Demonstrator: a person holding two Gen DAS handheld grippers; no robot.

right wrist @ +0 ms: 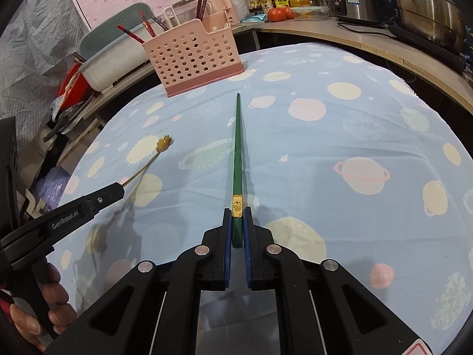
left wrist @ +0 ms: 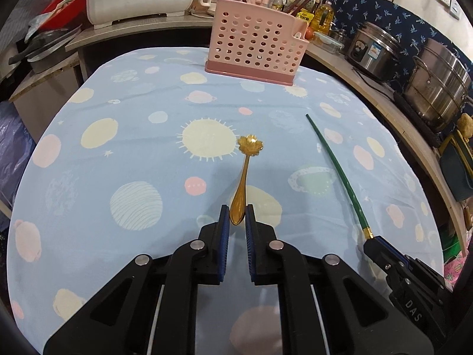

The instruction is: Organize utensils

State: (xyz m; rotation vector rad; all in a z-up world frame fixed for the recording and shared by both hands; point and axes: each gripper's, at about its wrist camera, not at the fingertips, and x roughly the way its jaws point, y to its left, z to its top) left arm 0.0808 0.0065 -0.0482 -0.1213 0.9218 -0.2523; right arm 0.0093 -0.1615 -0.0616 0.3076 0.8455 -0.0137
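Gold flower-headed spoon, green gold-banded chopstick, pink perforated holder, pale-blue planet-print tablecloth.

Black plastic left tongs and right tongs, blue ribbed pads, silver round pivot screws, white "GenRobot.AI" lettering.

- gold spoon: polished metal, glossy, flower-shaped bowl
- green chopstick: smooth, semi-gloss, gold band near its butt end
- tablecloth: matt printed cloth under both
- utensil basket: pink perforated plastic, matt, at cloth's far edge
- pots right of basket: shiny steel
- left gripper, right gripper: matt black plastic, ribbed blue pads
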